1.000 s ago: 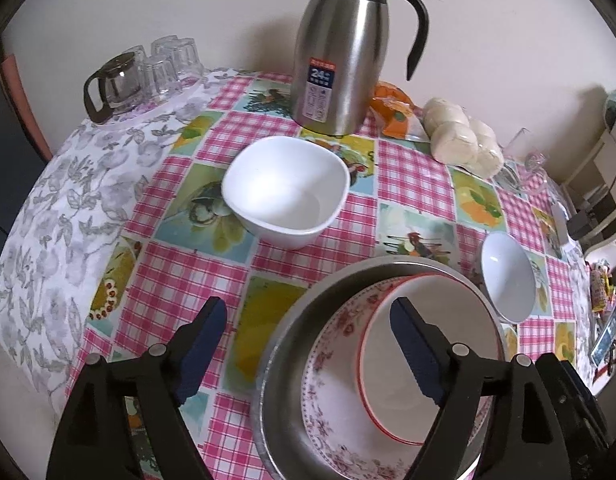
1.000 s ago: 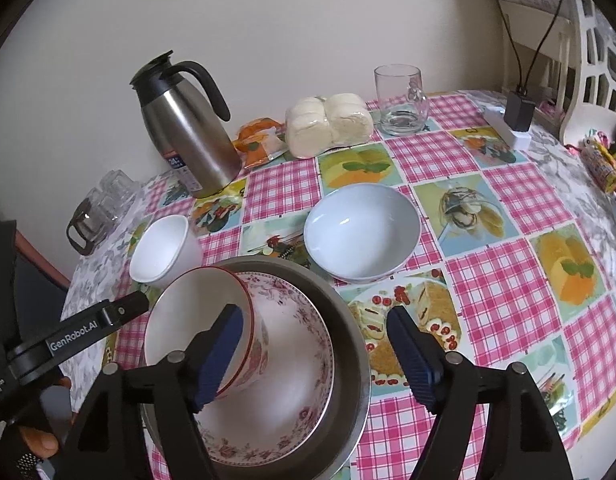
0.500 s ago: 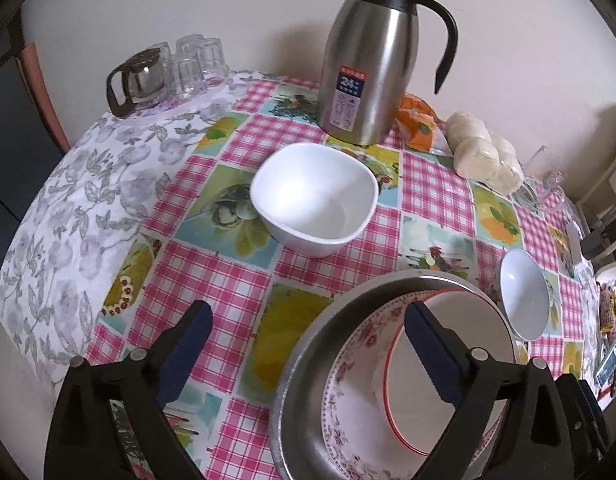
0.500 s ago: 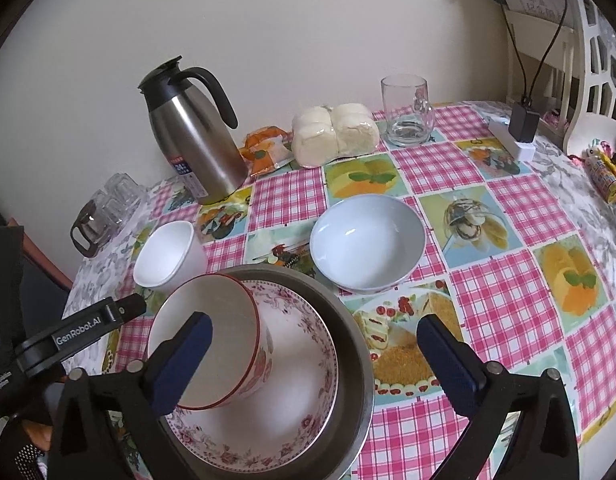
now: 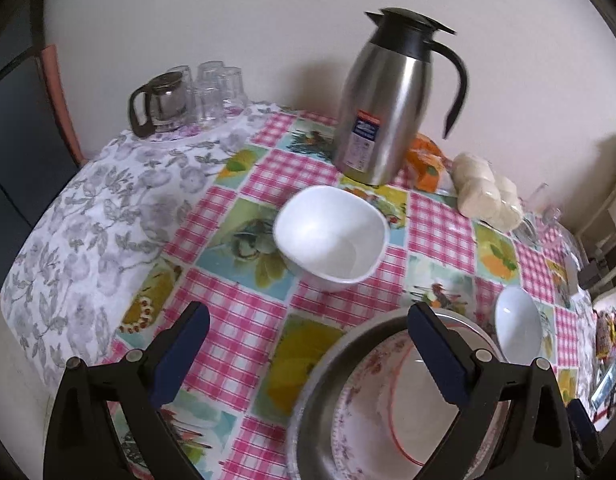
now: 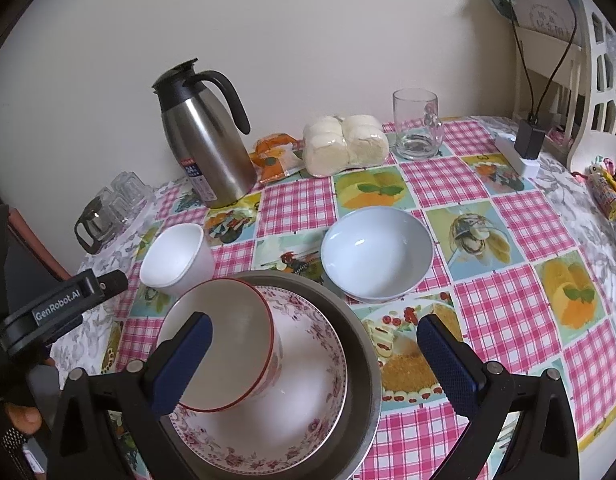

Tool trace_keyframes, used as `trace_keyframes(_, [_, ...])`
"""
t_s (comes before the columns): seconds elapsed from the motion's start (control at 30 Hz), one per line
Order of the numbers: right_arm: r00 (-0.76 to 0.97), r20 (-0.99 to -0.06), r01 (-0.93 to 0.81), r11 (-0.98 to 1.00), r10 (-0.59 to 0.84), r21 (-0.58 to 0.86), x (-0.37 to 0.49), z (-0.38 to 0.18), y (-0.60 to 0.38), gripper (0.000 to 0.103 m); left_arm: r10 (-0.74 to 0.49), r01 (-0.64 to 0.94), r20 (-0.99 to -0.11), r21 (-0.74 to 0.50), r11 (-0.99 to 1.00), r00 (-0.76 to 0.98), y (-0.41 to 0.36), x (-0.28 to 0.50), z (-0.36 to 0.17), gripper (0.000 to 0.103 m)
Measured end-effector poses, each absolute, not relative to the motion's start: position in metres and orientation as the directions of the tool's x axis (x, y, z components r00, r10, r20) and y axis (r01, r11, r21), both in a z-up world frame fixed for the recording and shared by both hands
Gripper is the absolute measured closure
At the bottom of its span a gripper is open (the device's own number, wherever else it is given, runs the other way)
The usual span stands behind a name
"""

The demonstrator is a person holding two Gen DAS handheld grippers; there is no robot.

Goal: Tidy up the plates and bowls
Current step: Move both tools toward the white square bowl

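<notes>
A steel basin holds a floral plate with a red-rimmed bowl lying tilted in it; the stack also shows in the left wrist view. A square white bowl stands behind the basin. A round pale-blue bowl stands to its right. My left gripper is open and empty, above the cloth before the square bowl. My right gripper is open and empty, above the stack.
A steel thermos jug stands at the back with an orange packet, wrapped buns and a glass mug. Upturned glasses and a small glass pot stand at the far left. A charger and cable lie at the right edge.
Both grippers have drawn back and up from the stack. The right jaws opened wide and moved clear of the red-rimmed bowl, which stays tilted in the plate.
</notes>
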State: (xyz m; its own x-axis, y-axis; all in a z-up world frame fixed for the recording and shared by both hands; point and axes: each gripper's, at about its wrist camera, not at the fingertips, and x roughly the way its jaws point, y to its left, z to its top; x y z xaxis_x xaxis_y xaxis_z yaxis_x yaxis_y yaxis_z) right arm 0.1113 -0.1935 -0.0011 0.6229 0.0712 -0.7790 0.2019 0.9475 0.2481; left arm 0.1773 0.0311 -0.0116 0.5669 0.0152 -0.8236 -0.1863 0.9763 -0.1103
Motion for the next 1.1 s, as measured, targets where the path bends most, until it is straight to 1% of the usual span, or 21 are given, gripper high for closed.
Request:
trace_keyframes(0.23, [0.656, -0.752, 0.180, 0.954, 0.066, 0.241, 0.113, 0.006, -0.181, 0.000, 0.096, -0.280, -0.837, -0.071, 0.957, 0.539, 0.059, 0.178, -0.015, 0.004])
trace_keyframes(0.47, [0.676, -0.733, 0.103, 0.974, 0.080, 0.201, 0.119, 0.013, -0.150, 0.000, 0.072, -0.324, -0.846, -0.123, 0.938, 0.528, 0.082, 0.179, -0.020, 0.004])
trace_keyframes(0.7, [0.726, -0.685, 0.107, 0.972, 0.066, 0.207, 0.123, 0.025, -0.137, 0.000, 0.064, -0.350, -0.848, -0.148, 0.925, 0.526, 0.100, 0.189, -0.021, 0.004])
trace_keyframes(1.1, [0.720, -0.689, 0.079, 0.976, 0.084, 0.201, 0.153, 0.033, -0.117, 0.000, 0.041, -0.343, -0.839, -0.177, 0.922, 0.542, 0.113, 0.212, -0.020, 0.004])
